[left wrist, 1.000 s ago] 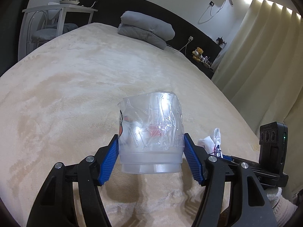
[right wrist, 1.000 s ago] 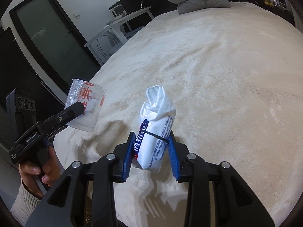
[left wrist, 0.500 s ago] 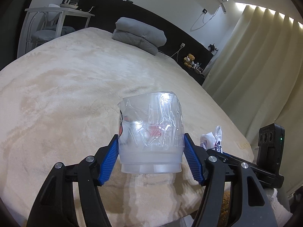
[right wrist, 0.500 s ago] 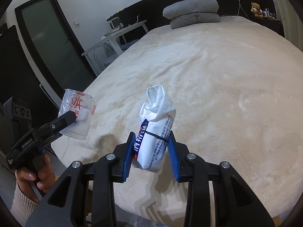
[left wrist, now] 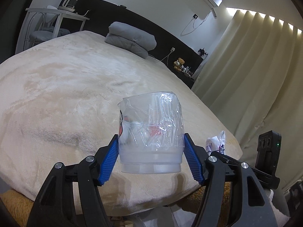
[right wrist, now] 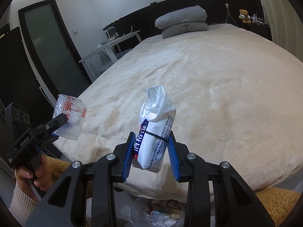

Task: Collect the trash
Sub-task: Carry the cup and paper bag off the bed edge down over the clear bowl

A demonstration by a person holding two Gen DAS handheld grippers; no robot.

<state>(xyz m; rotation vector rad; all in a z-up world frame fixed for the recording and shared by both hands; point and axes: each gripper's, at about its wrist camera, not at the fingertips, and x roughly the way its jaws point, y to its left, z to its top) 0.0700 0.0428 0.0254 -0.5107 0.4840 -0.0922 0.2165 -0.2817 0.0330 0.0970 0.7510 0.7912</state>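
Both wrist cameras sit close behind their fingers at the foot of the bed, facing its grey pillows; each view catches the other gripper.

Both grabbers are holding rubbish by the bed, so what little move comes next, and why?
Probably lower the right gripper a little toward the lined bin showing below it, then open. Its jaws pinch the white packet almost above that bin, past the bed edge. The left gripper, gripping the plastic cup, can follow.
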